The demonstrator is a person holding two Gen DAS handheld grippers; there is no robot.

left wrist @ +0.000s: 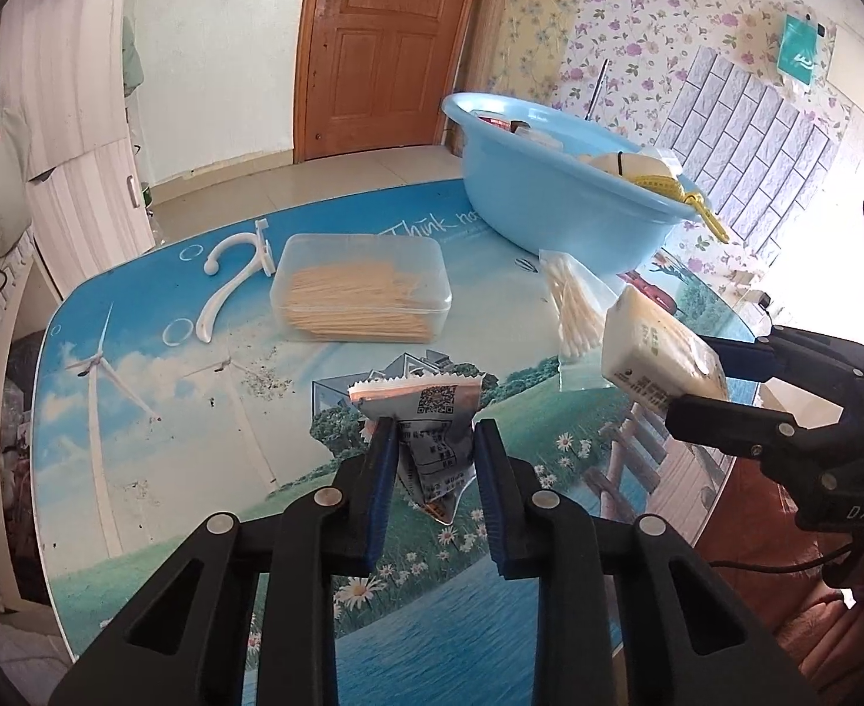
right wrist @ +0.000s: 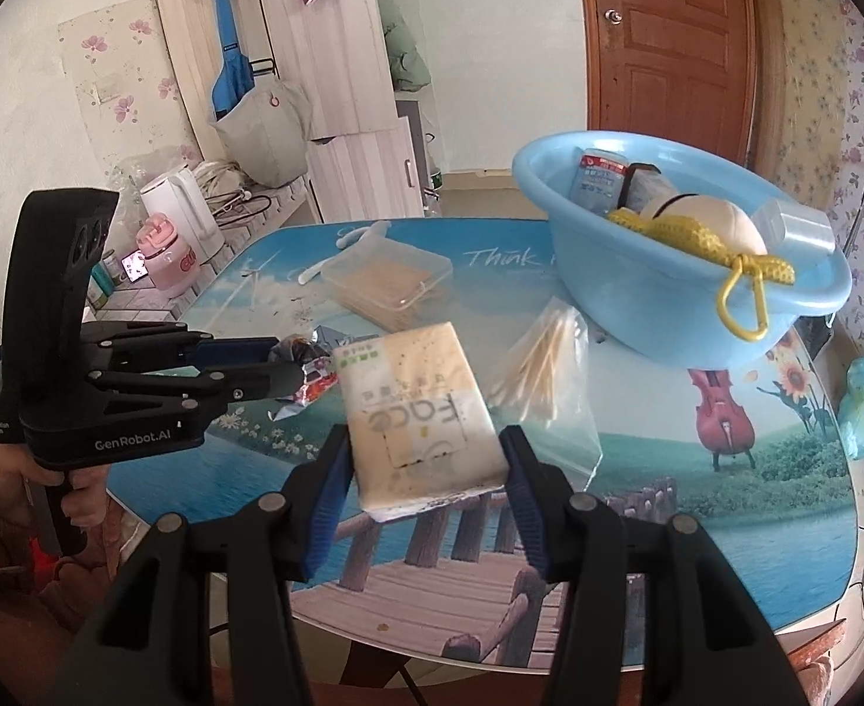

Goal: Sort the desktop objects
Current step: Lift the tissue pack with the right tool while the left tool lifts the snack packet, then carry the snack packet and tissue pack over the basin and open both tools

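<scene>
Far left on the desk [left wrist: 137, 412], at ten o'clock in the left wrist view: a white plastic hook [left wrist: 226, 276] lying flat, just beside a clear lidded box of toothpicks [left wrist: 361, 288]. At centre: left gripper [left wrist: 434, 453], jaws narrow, pinching a crumpled foil snack packet [left wrist: 432, 429] lifted off the desk. Further right, at two o'clock: a clear bag of cotton swabs [left wrist: 573, 306] flat on the desk, near the foot of a blue basin [left wrist: 549, 200] holding a yellow mesh item and several packs. At three o'clock: right gripper [right wrist: 426, 459], jaws set wide around a cream tissue pack [right wrist: 420, 412], gripping both its long edges, held above the desk short of the basin.
</scene>
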